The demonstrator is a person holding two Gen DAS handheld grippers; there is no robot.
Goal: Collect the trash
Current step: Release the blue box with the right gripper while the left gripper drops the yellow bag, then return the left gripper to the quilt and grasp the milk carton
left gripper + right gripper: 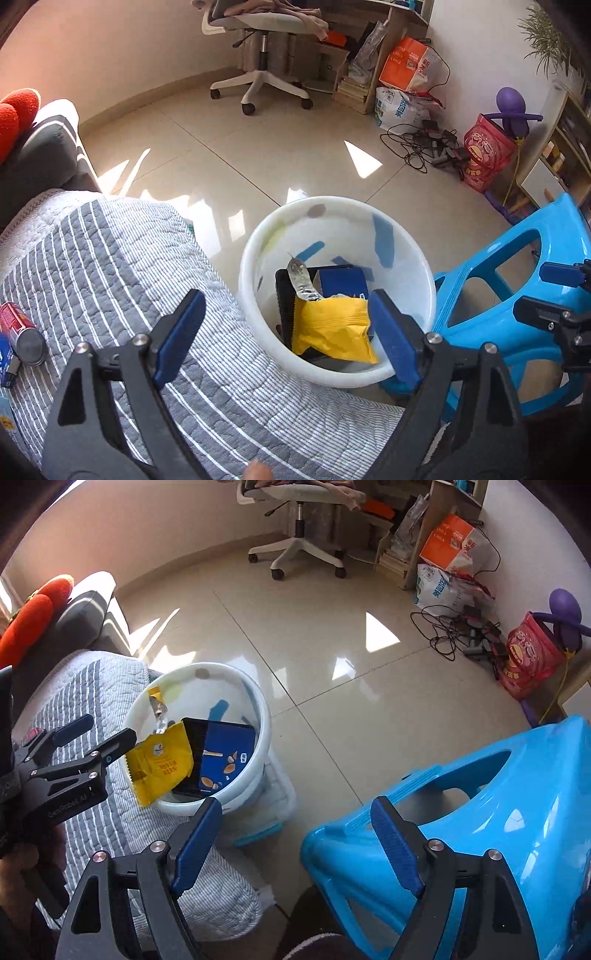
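A white bucket (332, 201) (258, 701) stands on the floor against the quilted bed edge (110, 258). Inside it lean a blue and black box (343, 282) (225, 753) and a silver wrapper (301, 280). A yellow snack packet (332, 325) (162, 764) is at the bucket's near rim. My left gripper (284, 299) (109, 727) is over the bucket with its jaws wide open; the packet shows between them, pads clear of it. My right gripper (295, 803) (532, 290) is open and empty above the floor between bucket and stool. A red can (20, 332) lies on the quilt.
A blue plastic stool (498, 288) (480, 812) stands right of the bucket. A white office chair (258, 77), tangled cables (424, 144), bags and a shelf line the far wall. A grey sofa arm (44, 155) is at the left. Tiled floor lies beyond the bucket.
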